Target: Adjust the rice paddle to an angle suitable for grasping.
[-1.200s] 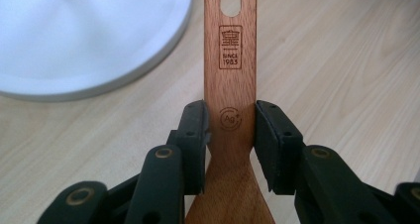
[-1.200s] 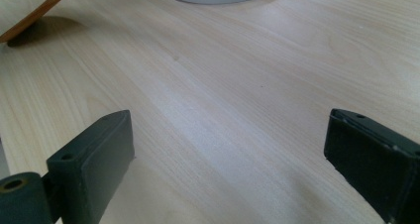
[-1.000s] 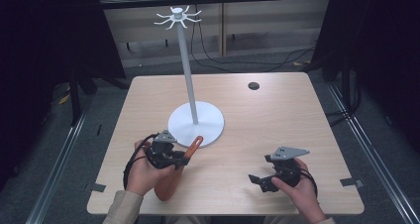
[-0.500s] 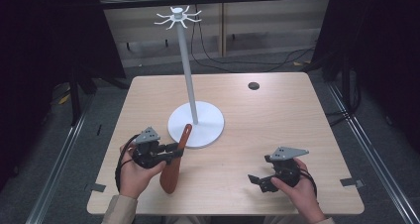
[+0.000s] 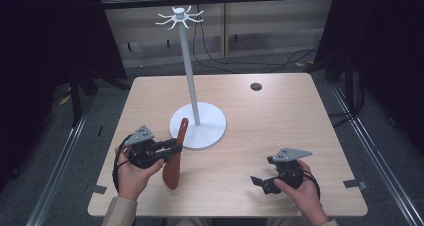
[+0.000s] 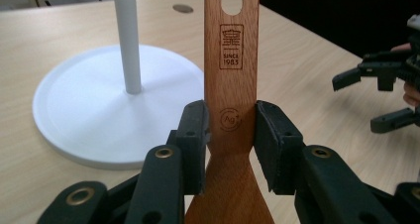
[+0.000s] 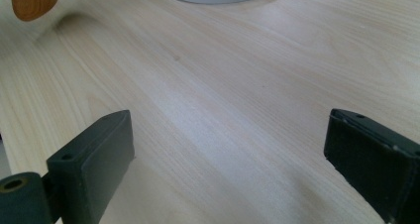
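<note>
- Gripping a wooden spatula (image 6: pixel 231 110) by its narrow handle, the left tool (image 5: pixel 172 146) has both pads pressed against the handle's edges, just below the burned-in stamp.
- In the high view the spatula (image 5: pixel 175 156) stands tilted over the near-left part of the surface (image 5: pixel 280 116), broad blade down toward the person and handle tip up, leaning toward the white stand (image 5: pixel 198 123).
- The handle's hanging hole shows at the top of the left gripper view, with the stand's round base (image 6: pixel 99 110) just behind and to the left.
- The stand's pole rises to a ring of small hooks (image 5: pixel 178 17).
- The right tool (image 5: pixel 263 180) rests low at the near-right of the surface, jaws wide apart with nothing but bare wood between them.
- A small dark disc (image 5: pixel 256 86) lies at the far side.
</note>
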{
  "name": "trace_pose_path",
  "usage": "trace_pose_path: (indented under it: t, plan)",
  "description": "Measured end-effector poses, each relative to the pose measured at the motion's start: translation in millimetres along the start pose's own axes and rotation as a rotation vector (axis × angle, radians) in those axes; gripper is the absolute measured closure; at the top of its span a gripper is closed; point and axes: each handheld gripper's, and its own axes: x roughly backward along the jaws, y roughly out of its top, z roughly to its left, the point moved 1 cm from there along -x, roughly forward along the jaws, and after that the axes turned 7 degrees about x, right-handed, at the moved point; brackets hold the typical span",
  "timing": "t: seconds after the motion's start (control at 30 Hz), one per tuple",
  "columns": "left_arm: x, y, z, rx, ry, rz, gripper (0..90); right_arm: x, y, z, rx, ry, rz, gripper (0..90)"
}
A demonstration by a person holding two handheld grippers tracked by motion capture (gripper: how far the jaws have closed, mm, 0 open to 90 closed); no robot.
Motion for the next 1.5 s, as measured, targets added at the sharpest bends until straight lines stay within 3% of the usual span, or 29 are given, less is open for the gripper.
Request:
trace_pose_path:
  t: [0.27, 0.7, 1.0, 1.5]
  plan:
    - [7.1, 14.7, -0.3, 0.012, -0.002, -0.066, 66.3, -0.1, 0.4, 0.3, 0.001, -0.002, -0.001, 5.2]
    - [22.5, 54.5, -5.0, -0.014, 0.062, -0.153, 66.3, 0.5, 0.6, 0.0, 0.001, -0.001, -0.003, 5.2]
    - [29.4, 75.2, -9.3, -0.027, 0.086, -0.18, 66.3, 0.5, 0.5, -0.1, 0.002, -0.003, -0.002, 5.2]
    - [32.5, 100.9, -16.1, -0.037, 0.081, -0.198, 66.3, 2.0, 0.9, -1.3, 0.001, -0.004, -0.007, 5.2]
